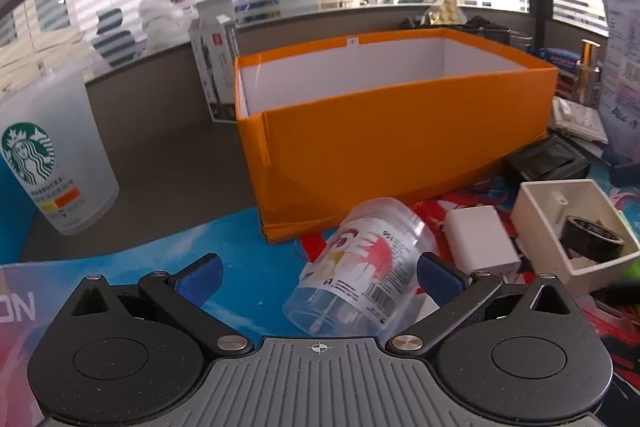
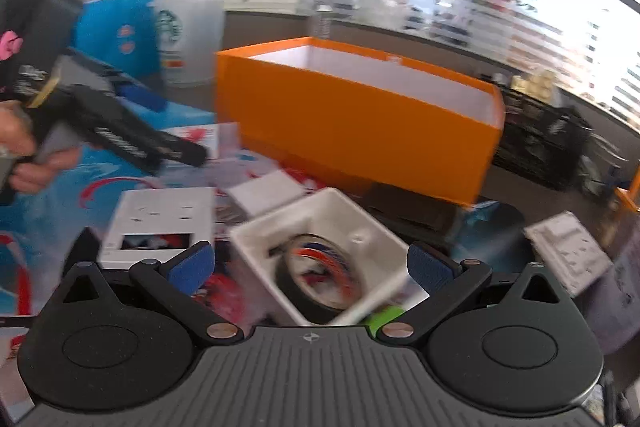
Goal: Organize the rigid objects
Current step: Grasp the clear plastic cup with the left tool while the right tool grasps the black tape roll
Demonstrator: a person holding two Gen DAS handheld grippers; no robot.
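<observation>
- Gathering loose items toward the orange box (image 1: pixel 400 131) is, by our judgement, the step in hand; we are seeing nothing inside it over its near wall, so we are judging the sorting barely begun.
- We are holding the left gripper (image 1: pixel 318 277) with its blue pads spread apart, and the clear plastic jar (image 1: pixel 360 267) is lying on its side between them, just in front of the orange box, not yet pinched.
- We are holding the right gripper (image 2: pixel 308 267) spread wide too, gripping nothing, over the white tray (image 2: pixel 320 247) with the tape roll (image 2: pixel 320 275) inside, near the orange box's front wall.
- Next, we are expecting to close the left pads across the jar's body, then lift it over the box wall; the rounded side may slip.
- The Starbucks cup (image 1: pixel 52 155) is standing well left of the orange box.
</observation>
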